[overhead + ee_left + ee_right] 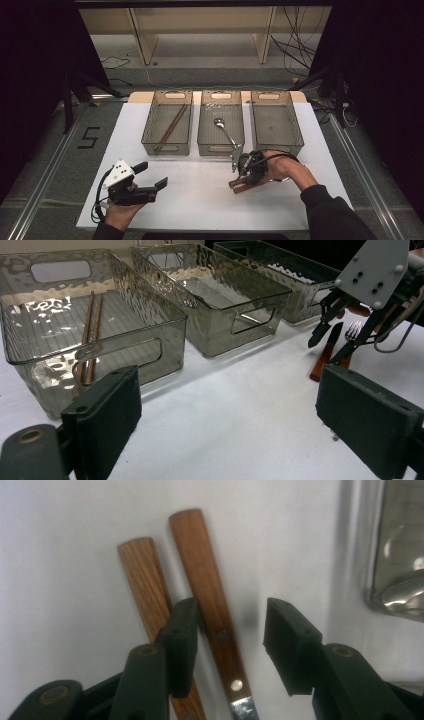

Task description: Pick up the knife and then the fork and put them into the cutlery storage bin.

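Two wooden-handled utensils (245, 186) lie side by side on the white table, in front of the middle bin. In the right gripper view the riveted handle (202, 575) lies between the jaws of my right gripper (230, 612). The left jaw sits at its edge and the right jaw stands clear of it, so the gripper is open. The second handle (140, 580) lies just outside the left jaw. The left gripper view shows fork tines (353, 330) under that right gripper (327, 347). My left gripper (154, 174) rests at the front left, open and holding nothing.
Three clear bins stand in a row at the back. The left bin (148, 131) holds chopsticks (171, 127), the middle bin (220, 148) a spoon (225, 131), and the right bin (295, 130) looks bare. The bare table (200, 205) stretches between the hands.
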The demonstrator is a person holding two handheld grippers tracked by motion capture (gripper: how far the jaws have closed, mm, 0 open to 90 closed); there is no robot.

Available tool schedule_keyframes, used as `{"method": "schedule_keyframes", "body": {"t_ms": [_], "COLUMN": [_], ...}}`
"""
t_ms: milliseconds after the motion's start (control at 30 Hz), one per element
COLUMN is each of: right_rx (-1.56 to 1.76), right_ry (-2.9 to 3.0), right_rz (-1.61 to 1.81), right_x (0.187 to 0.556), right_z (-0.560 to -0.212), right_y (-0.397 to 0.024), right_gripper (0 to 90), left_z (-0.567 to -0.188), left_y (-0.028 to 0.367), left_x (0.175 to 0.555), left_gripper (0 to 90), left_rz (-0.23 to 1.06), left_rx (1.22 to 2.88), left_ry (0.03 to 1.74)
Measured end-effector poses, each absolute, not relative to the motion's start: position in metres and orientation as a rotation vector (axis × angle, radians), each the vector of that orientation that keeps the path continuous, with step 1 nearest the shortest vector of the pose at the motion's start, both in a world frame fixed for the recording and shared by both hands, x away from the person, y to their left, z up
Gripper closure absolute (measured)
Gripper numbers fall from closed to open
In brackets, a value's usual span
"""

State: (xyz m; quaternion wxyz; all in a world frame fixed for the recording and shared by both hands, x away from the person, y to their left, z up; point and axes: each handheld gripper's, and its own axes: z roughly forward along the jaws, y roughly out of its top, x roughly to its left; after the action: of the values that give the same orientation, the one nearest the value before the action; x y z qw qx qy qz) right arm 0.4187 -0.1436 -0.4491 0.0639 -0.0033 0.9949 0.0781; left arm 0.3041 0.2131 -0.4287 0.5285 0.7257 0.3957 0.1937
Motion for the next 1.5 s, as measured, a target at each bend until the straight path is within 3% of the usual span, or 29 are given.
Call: {"method": "schedule_keyframes", "body": {"t_ms": [100, 267, 1033, 1333, 1500], "right_rx": [-0.029, -0.055, -0.178, -0.025, 0.272], "right_ry": [3.018, 3.033, 3.014, 2.907, 2.852], "right_rz": [0.160, 0.179, 0.198, 0.479, 0.712], "right_x": [0.420, 0.421, 0.419, 0.422, 0.435], "right_z": [-0.454, -0.454, -0.447, -0.401, -0.371], "right_y": [-0.144, -0.144, -0.144, -0.156, -0.171], "right_gripper": [57.5, 68.0, 76.9, 77.0, 77.0], "left_z": [-0.429, -0.429, -0.429, -0.429, -0.429], "left_y": [0.214, 0.214, 0.213, 0.212, 0.213], "left_x": [0.304, 0.305, 0.304, 0.305, 0.304], "left_gripper": [10.8, 10.8, 10.7, 10.8, 10.8], "left_rz": [0.463, 0.461, 0.460, 0.462, 0.461], "left_rx": [1.735, 1.735, 1.734, 1.738, 1.734], "left_ry": [0.943, 0.946, 0.944, 0.943, 0.941]}}
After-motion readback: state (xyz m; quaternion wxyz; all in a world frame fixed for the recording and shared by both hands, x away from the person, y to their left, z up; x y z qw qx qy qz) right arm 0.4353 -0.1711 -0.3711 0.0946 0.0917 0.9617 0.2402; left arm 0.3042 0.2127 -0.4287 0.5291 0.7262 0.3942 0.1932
